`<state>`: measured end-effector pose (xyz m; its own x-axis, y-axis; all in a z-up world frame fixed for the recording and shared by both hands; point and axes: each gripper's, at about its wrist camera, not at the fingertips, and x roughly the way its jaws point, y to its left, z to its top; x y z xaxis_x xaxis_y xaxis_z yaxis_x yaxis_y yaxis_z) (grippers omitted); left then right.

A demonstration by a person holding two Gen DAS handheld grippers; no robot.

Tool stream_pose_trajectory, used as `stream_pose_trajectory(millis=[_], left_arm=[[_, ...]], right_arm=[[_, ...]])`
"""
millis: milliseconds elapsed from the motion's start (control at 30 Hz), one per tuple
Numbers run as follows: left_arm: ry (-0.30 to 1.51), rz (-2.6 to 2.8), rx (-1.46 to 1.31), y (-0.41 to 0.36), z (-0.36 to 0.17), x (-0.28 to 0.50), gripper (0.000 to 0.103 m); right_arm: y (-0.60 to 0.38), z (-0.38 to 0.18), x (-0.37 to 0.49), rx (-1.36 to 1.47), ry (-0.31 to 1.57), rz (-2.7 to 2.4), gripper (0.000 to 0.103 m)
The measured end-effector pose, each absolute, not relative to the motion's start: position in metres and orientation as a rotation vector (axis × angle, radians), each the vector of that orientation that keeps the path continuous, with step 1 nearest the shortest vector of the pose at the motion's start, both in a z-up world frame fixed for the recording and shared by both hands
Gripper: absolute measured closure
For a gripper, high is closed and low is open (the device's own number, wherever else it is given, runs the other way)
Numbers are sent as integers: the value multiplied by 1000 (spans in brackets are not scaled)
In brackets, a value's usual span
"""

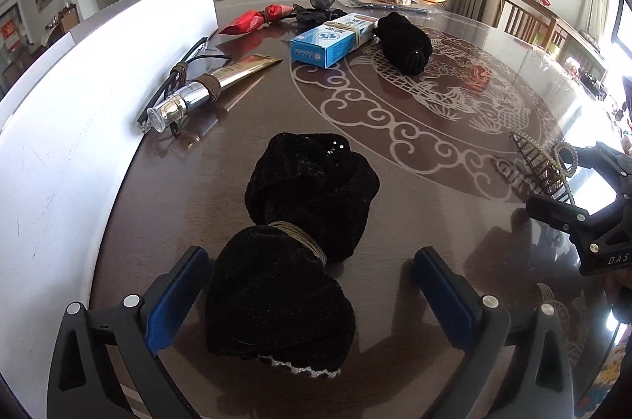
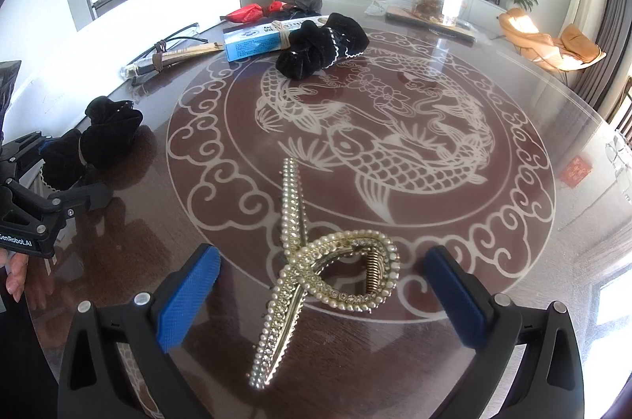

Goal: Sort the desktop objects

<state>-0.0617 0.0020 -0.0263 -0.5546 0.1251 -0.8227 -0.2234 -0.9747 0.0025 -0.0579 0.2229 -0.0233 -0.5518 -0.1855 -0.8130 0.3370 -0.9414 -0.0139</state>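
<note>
Black velvet bundle (image 1: pixel 284 261) lies between left gripper's (image 1: pixel 312 296) spread jaws, nearer its left pad, untouched. Pearl hair clip (image 2: pixel 316 261) lies between right gripper's (image 2: pixel 320 292) spread jaws, untouched, on table (image 2: pixel 493 261).

— We saw a black velvet bundle (image 1: pixel 292 253) tied with a tan band, and blue pads (image 1: pixel 173 300) on the tongs.

— We also noted the dark brown bench (image 2: pixel 493 261) with its pale carp pattern, a pearl-and-gold hair clip (image 2: pixel 316 261), and a blue-and-white box (image 1: pixel 331 43).
</note>
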Motion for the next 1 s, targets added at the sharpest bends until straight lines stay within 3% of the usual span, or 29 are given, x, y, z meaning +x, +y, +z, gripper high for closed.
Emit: stream_pose_trajectory(millis=[1000], left_arm=[[159,2603,-1362,3,-26,-59,0]], right_arm=[[223,-23,-58,1292,242,-2520,0]])
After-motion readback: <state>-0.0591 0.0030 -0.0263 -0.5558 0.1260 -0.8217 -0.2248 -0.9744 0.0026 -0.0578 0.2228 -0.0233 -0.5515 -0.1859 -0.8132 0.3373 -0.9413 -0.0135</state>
